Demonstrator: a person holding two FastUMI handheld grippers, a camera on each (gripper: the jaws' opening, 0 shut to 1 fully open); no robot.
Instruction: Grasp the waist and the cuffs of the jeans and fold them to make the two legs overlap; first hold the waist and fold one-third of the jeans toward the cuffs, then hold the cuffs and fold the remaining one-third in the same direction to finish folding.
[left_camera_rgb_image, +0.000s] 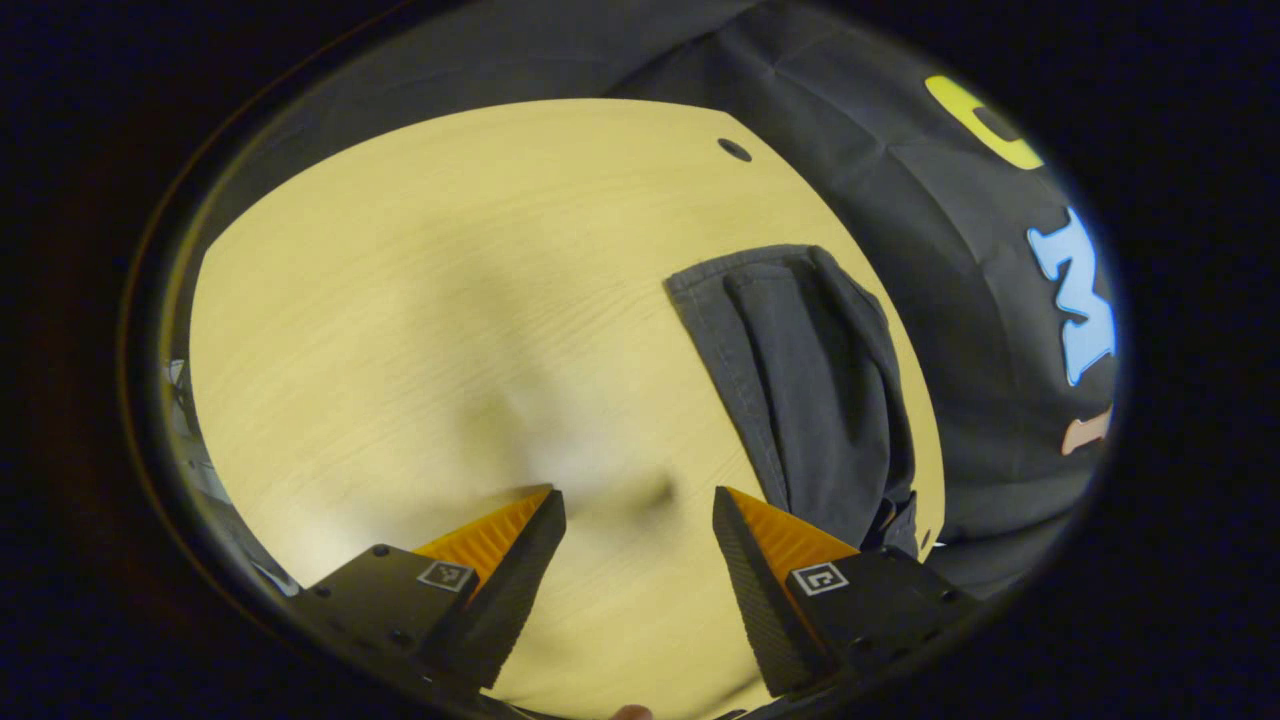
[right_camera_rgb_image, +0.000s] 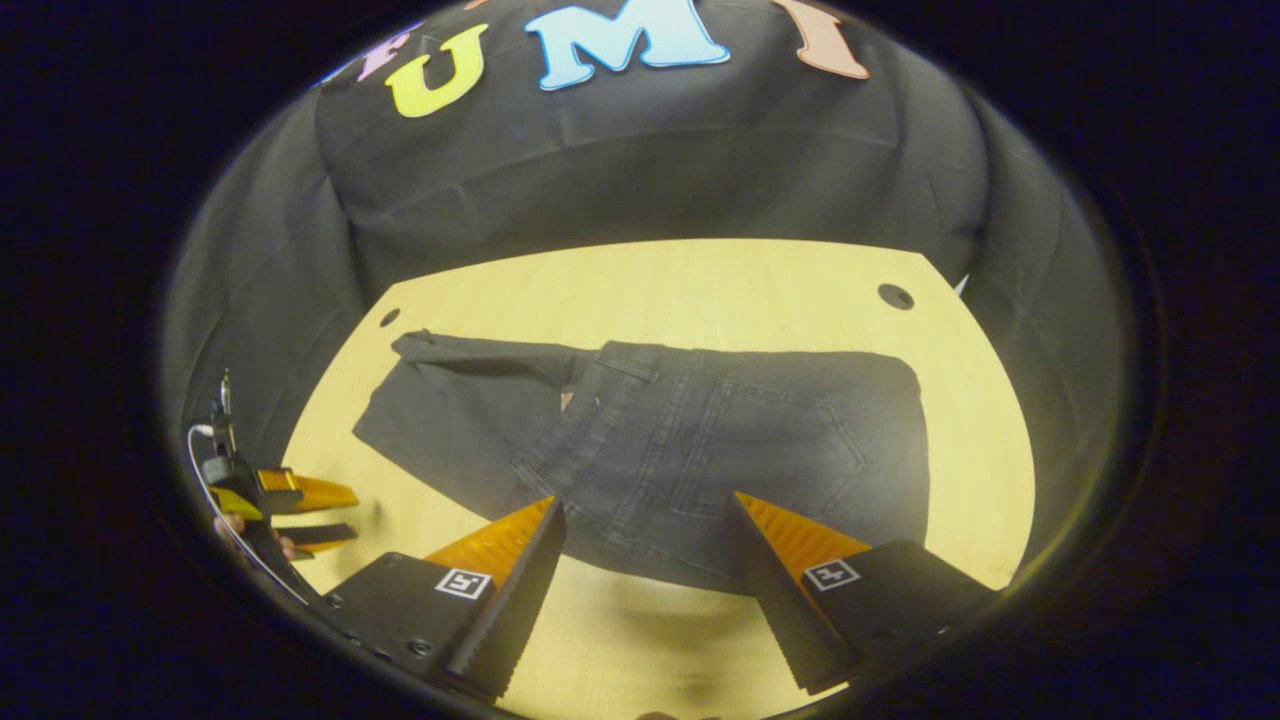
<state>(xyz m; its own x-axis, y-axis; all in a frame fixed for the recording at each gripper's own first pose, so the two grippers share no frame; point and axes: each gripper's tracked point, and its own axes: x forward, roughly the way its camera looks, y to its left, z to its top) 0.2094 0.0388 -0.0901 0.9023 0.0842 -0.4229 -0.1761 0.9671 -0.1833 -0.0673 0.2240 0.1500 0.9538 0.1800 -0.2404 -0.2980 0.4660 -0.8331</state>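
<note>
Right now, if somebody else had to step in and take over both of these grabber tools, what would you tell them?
Left gripper: jaws open, holding nothing, over bare table beside one end of the jeans.
Right gripper: jaws open, empty, at the near edge of the jeans.
Jeans: dark, lying flat across the wooden table, back pocket up, already in a compact bundle with a flap sticking out at one end.
Done: some folding looks done; which stage is hard to tell.
Left: probably tidy the loose flap or make the last fold, then let go.
</note>
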